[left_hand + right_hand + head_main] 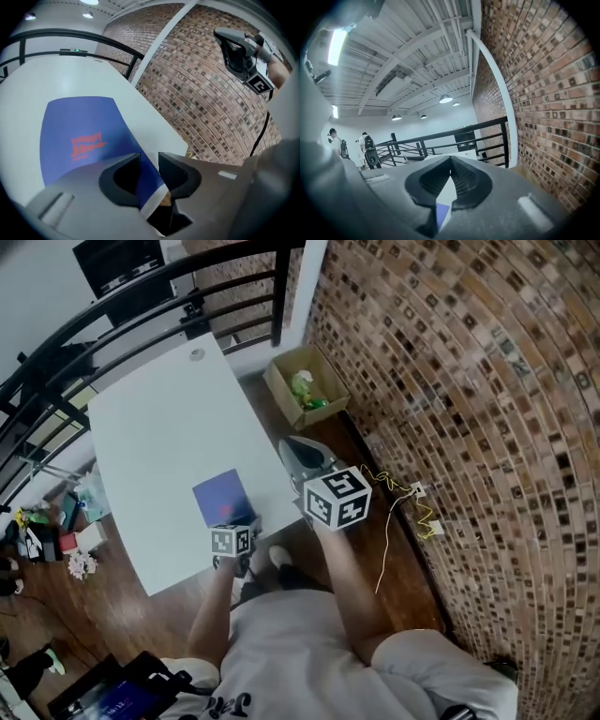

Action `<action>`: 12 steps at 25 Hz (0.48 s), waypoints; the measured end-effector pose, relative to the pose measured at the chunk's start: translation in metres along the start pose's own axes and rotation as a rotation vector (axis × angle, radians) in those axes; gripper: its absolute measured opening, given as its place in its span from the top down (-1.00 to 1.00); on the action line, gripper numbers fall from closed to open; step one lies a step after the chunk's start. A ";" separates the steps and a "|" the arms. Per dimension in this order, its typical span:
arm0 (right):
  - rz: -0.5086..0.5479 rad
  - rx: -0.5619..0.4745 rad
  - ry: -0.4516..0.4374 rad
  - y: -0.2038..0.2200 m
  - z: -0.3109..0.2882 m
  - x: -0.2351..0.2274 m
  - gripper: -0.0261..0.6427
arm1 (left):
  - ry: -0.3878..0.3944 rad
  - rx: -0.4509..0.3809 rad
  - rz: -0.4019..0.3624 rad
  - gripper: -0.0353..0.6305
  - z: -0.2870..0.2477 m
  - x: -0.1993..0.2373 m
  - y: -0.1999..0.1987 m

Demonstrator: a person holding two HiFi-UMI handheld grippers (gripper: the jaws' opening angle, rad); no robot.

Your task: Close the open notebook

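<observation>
A blue notebook [223, 496] with red print lies shut and flat on the white table [159, 427], near its front edge. My left gripper [231, 524] is at the notebook's near edge. In the left gripper view the blue cover [79, 136] fills the middle, and its near corner shows in the gap of the left gripper [149, 157], whose jaws stand apart and off the cover. My right gripper [289, 446] hangs past the table's right edge, above the floor. In its own view the right gripper [450, 159] has its tips together with nothing in them.
A brick wall [450, 381] runs along the right. An open cardboard box [305, 390] with green things sits on the floor beyond the table's right side. A yellow cable [412, 502] lies on the floor. A black railing [141, 306] stands behind; clutter [56, 531] lies left.
</observation>
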State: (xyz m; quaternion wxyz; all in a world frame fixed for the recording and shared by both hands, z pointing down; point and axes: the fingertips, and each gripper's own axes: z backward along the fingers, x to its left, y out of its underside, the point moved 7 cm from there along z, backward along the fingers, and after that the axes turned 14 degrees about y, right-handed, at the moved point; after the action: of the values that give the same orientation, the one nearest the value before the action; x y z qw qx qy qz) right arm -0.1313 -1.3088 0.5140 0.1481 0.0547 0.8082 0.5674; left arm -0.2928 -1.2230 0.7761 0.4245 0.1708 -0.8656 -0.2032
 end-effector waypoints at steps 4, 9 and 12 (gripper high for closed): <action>-0.008 -0.021 -0.020 -0.006 0.006 -0.015 0.96 | 0.000 -0.013 0.016 0.52 -0.011 -0.003 0.000; -0.070 -0.054 -0.091 -0.009 -0.001 -0.019 0.96 | -0.019 -0.168 0.008 0.51 0.012 -0.030 -0.025; -0.112 -0.042 -0.144 -0.001 -0.009 -0.006 0.96 | -0.041 -0.338 -0.064 0.52 0.058 -0.058 -0.055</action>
State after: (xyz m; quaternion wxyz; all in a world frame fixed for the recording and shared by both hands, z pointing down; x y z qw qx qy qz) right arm -0.1282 -1.3192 0.5168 0.2387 0.0469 0.7852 0.5695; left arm -0.2990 -1.2311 0.6779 0.4226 0.1202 -0.8218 -0.3626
